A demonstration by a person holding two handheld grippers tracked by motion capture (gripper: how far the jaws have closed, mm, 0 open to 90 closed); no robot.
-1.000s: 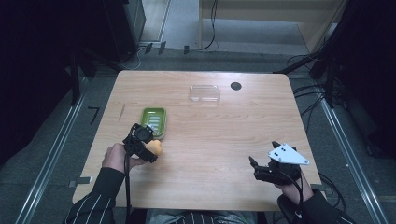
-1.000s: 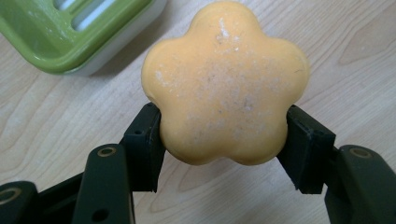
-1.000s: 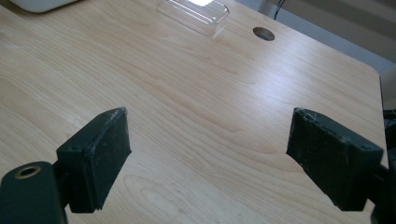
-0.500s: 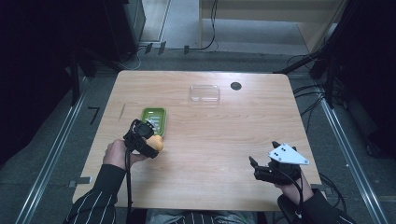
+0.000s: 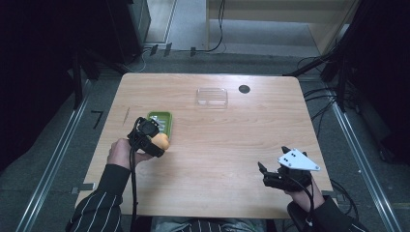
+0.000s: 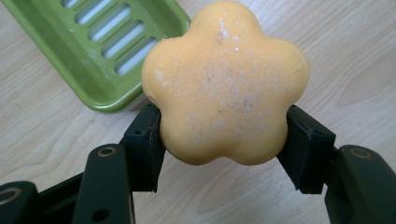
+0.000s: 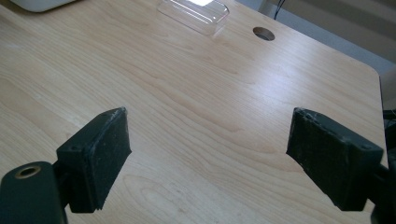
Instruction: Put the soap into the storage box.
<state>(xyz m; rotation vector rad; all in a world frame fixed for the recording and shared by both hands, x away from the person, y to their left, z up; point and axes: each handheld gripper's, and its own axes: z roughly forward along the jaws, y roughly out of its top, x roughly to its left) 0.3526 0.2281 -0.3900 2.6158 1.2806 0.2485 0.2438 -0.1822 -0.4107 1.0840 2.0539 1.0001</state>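
- The left gripper [image 5: 153, 141] is on the left side of the wooden table [image 5: 217, 159]; its two black jaws squeeze an orange soap [image 6: 224, 84] shaped like a flower, one jaw on each side
- In the high view the soap [image 5: 162, 140] sits at the tip of that gripper, just beside the near end of the green soap dish [image 5: 162, 121]
- In the left gripper view the green soap dish [image 6: 93, 51] has slots in its bottom; it lies up and to the left of the soap; I cannot tell if the two touch
- The right gripper [image 5: 263, 171] is near the front right part of the table; a grey plate sits on top of it
- In the right gripper view its jaws are wide apart with nothing between them; bare wood shows in the gap
- A clear plastic lid [image 5: 212, 96] lies near the far edge of the table; a small dark round hole [image 5: 244, 89] is just to the right of it
- The same clear lid [image 7: 194, 14] and hole [image 7: 264, 33] show far off in the right gripper view
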